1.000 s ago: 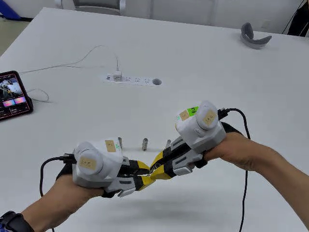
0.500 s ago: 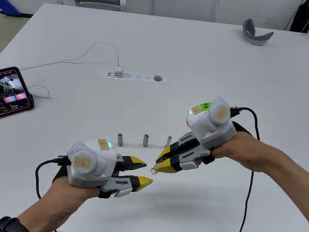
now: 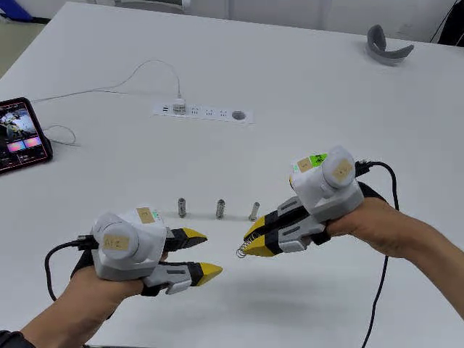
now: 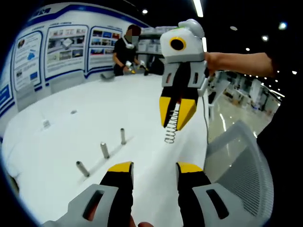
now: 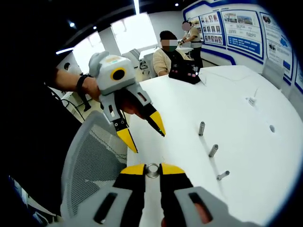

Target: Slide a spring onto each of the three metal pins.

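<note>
In the head view, the three short metal pins [image 3: 220, 209] stand in a row across the middle of the frame on the white tabletop [image 3: 326, 94]. The left gripper [image 3: 209, 253] is below them to the left and the right gripper [image 3: 253, 242] below them to the right, their tips facing each other and apart. The small coiled wire spring [image 3: 243, 251] sits between the right gripper's jaws. It sticks out past their tips toward the left gripper, just below the rightmost pin. Above the pins lies the white power strip [image 3: 210, 114], and the dark-cased tablet [image 3: 20, 138] is at the left edge. The grey curved band [image 3: 389, 42] rests in the upper right corner.
</note>
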Demonstrator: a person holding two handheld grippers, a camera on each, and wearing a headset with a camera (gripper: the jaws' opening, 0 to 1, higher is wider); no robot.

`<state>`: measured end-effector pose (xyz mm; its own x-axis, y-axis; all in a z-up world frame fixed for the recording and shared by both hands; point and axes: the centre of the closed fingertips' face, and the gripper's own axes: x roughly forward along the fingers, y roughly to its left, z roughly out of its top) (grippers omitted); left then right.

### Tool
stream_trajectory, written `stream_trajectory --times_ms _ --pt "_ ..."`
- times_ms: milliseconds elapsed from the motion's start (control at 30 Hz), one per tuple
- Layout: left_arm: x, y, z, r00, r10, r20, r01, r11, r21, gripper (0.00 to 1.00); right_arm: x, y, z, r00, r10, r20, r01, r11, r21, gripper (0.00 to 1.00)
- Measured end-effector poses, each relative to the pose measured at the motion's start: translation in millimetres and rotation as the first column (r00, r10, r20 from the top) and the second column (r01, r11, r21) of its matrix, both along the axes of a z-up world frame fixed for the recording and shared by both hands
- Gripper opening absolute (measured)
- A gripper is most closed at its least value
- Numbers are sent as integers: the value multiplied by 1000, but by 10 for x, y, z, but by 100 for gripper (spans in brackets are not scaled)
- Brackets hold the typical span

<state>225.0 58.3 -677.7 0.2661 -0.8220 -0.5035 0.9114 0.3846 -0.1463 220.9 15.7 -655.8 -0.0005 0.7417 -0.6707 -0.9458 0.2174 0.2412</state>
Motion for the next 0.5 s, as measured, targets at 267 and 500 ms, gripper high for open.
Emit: stream_trajectory --times_ms 267,500 --pt "71 189 -57 997 76 -19 -76 997 -3 42 136 -155 -122 999 -24 27 26 998 -62 12" --pt "116 360 -113 990 134 -34 -134 991 3 46 249 -250 -172 999 -30 43 34 995 -95 12"
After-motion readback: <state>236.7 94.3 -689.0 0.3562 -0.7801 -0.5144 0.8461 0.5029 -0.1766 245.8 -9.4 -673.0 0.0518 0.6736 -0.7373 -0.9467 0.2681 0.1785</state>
